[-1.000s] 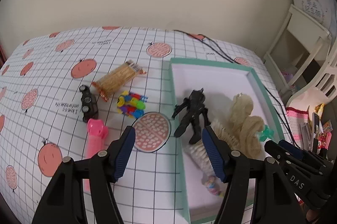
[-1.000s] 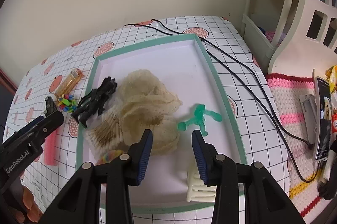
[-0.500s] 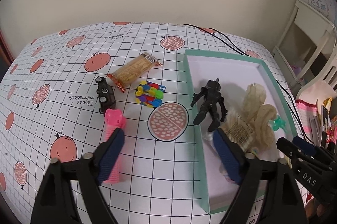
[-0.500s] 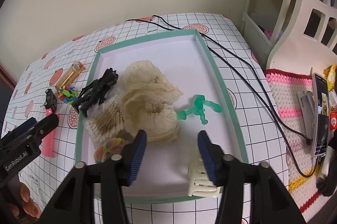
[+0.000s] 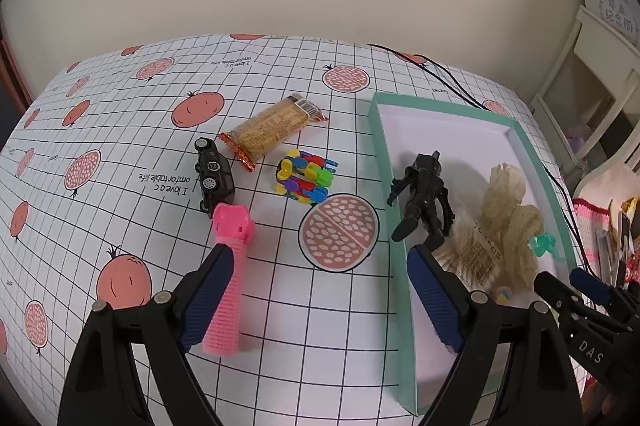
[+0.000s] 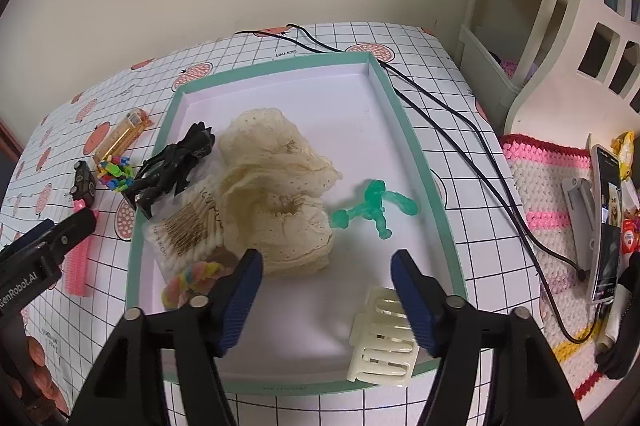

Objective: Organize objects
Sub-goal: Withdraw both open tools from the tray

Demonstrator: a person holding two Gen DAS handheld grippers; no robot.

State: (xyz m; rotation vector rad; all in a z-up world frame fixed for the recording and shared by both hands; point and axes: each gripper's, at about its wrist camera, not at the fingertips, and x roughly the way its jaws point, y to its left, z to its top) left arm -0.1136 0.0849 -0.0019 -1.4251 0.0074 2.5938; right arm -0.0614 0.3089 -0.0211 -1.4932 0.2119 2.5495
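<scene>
Tray (image 6: pixel 416 162) with a green rim sits on the counter (image 5: pixel 120 130) and already holds a black figure (image 5: pixel 422 194), a cream lace cloth (image 6: pixel 276 186), a pack of cotton swabs (image 6: pixel 188 226), a green figure (image 6: pixel 372 204), a pastel hair tie (image 6: pixel 192 278) and a cream hair clip (image 6: pixel 382 342). Four things lie outside it, left of the tray: a pink comb (image 5: pixel 230 282), a black toy car (image 5: pixel 214 174), a wrapped cracker pack (image 5: pixel 272 130) and a block toy (image 5: pixel 306 176).

Both grippers are empty, jaws spread wide. The left gripper (image 5: pixel 318 300) hovers above the counter between the loose things and the tray, its left finger just over the comb's handle. The right gripper (image 6: pixel 328 300) hangs over the near end of the tray, beside the clip.

By my reading, the step in hand is fetching the next loose item, and the comb is nearest. The left gripper would need to shift left so its fingers straddle the comb's narrow handle, come down, and close across it without nudging the car touching the comb's head.
</scene>
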